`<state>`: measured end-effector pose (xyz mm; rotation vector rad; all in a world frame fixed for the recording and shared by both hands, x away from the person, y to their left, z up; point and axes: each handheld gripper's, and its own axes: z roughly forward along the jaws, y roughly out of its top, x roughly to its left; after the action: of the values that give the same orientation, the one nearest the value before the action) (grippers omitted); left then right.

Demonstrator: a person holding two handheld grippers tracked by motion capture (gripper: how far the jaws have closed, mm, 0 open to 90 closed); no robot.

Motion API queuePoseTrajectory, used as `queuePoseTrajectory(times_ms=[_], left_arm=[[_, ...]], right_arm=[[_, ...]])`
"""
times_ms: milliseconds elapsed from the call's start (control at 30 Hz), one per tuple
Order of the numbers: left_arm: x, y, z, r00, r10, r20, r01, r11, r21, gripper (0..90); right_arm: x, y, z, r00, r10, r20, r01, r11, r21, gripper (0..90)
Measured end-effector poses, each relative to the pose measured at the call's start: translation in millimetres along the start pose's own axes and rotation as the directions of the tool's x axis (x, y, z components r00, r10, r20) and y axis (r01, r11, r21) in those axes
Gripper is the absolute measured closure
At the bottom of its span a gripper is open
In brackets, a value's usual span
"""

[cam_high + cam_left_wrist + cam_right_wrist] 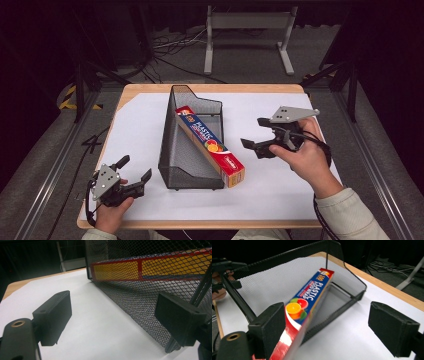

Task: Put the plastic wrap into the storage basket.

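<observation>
Plastic wrap box point(210, 145) leans in mesh bin point(172, 150), end sticking out. Left claw point(134, 171) & right claw point(254, 133) both spread, holding nothing.

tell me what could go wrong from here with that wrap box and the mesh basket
The plastic wrap box lies tilted, one end poking out of the mesh basket; a nudge could slide it out. The open right tongs are beside that end, so closing carelessly might shove it. The light-looking basket could skid on the white sheet.

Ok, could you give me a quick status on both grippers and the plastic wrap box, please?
Left gripper open, beside mesh bin. Right gripper open, holding nothing. Plastic wrap box lies slanted in bin, near end poking out. Nothing blocking it.
</observation>
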<state>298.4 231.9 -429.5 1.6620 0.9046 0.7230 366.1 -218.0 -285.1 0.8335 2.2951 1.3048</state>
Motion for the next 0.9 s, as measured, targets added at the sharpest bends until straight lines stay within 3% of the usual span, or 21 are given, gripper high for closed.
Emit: queuePoseTrajectory(times_ms=[167, 467, 567, 700, 800, 900], left_arm=[[-0.5, -0.3, 1.1, 1.0000, -0.001, -0.008, 0.001, 0.9999, 0.012, 15.3], [-0.8, 0.6, 0.4, 1.0000, -0.002, -0.001, 0.002, 0.9998, 0.018, 15.6], [-1.6, 0.6, 1.0, 1.0000, 0.000, -0.001, 0.000, 0.9998, 0.019, 15.8], [-2.0, 0.5, 0.8, 1.0000, 0.000, -0.001, 0.000, 0.9999, 0.014, 15.8], [-1.9, 0.3, 0.9, 1.0000, 0.002, -0.005, -0.002, 0.9999, 0.013, 15.7], [-1.7, 0.0, 0.4, 1.0000, 0.004, -0.008, -0.004, 0.9999, 0.013, 15.6]], right_arm=[[-11.4, -14.0, -19.9, 0.9997, -0.018, 0.018, 0.018, 1.000, -0.019, 15.3], [-33.0, -41.0, -44.3, 0.9992, 0.007, 0.039, -0.006, 1.000, -0.028, 15.3], [-39.1, -50.9, -50.6, 0.9983, 0.020, 0.056, -0.016, 0.997, -0.074, 15.3], [-44.5, -71.8, -50.8, 0.9970, 0.050, 0.060, -0.043, 0.994, -0.105, 15.0], [-47.0, -88.0, -46.7, 0.9970, 0.021, 0.075, -0.015, 0.996, -0.085, 15.0], [-48.0, -101.9, -45.3, 0.9976, 0.028, 0.064, -0.022, 0.995, -0.093, 15.0]])
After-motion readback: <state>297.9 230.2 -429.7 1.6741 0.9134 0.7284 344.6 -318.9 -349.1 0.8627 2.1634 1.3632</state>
